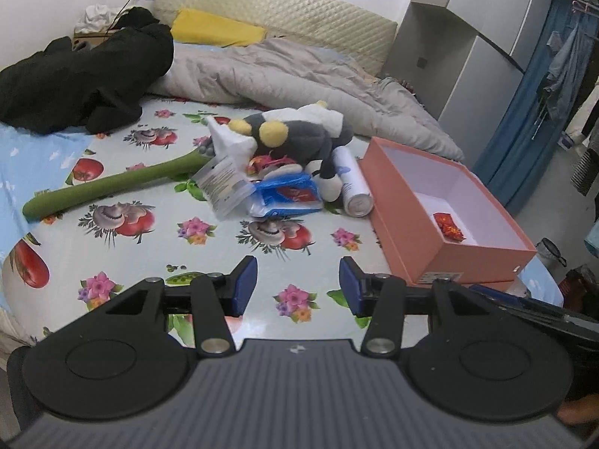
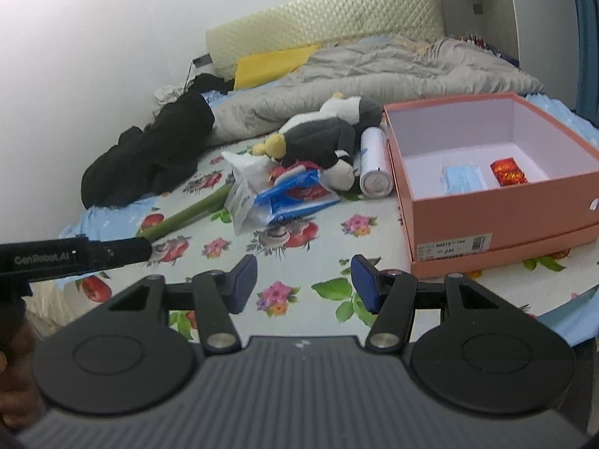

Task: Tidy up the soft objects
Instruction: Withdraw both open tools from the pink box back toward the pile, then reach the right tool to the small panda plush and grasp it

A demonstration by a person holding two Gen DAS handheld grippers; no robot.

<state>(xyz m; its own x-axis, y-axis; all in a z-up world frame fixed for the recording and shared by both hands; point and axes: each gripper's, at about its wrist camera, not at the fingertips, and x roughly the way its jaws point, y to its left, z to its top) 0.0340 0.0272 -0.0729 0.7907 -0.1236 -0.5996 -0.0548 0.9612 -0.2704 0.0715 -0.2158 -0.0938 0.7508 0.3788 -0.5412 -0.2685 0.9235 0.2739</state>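
**Both hand-held grippers spread and empty above the bed**

Bedroom, with a floral sheet (image 1: 209, 243) covering the bed and a padded cream headboard (image 1: 277, 11) against the white wall.

Left wrist view: the left hand-held gripper (image 1: 298, 286) hangs over the near part of the sheet with its blue pads wide apart, holding nothing and touching nothing. Beyond it lies a heap of soft things: a grey, white and yellow plush toy (image 1: 299, 134) resting on top of a blue plastic packet (image 1: 288, 198), a clear pouch with a label (image 1: 224, 183) just beside the packet, and a long green plush stem (image 1: 108, 187) stretching out to the left. A white cylinder (image 1: 352, 183) lies between the heap and an open orange box (image 1: 441, 217), which holds a small red packet (image 1: 447, 226). A grey quilt (image 1: 292, 75), a black garment (image 1: 82, 78) and a yellow pillow (image 1: 217, 28) lie farther back.

Right wrist view: the right hand-held gripper (image 2: 304, 282) is likewise spread wide and empty, above the sheet (image 2: 337, 235) and well short of the heap. The plush toy (image 2: 322, 138) lies ahead, left of the orange box (image 2: 505, 209), with the white cylinder (image 2: 374, 161) between them. Inside the box lie a blue face mask (image 2: 462, 179) and the red packet (image 2: 509, 173). Part of the other hand-held device enters from the left edge, over the green stem (image 2: 187, 215).
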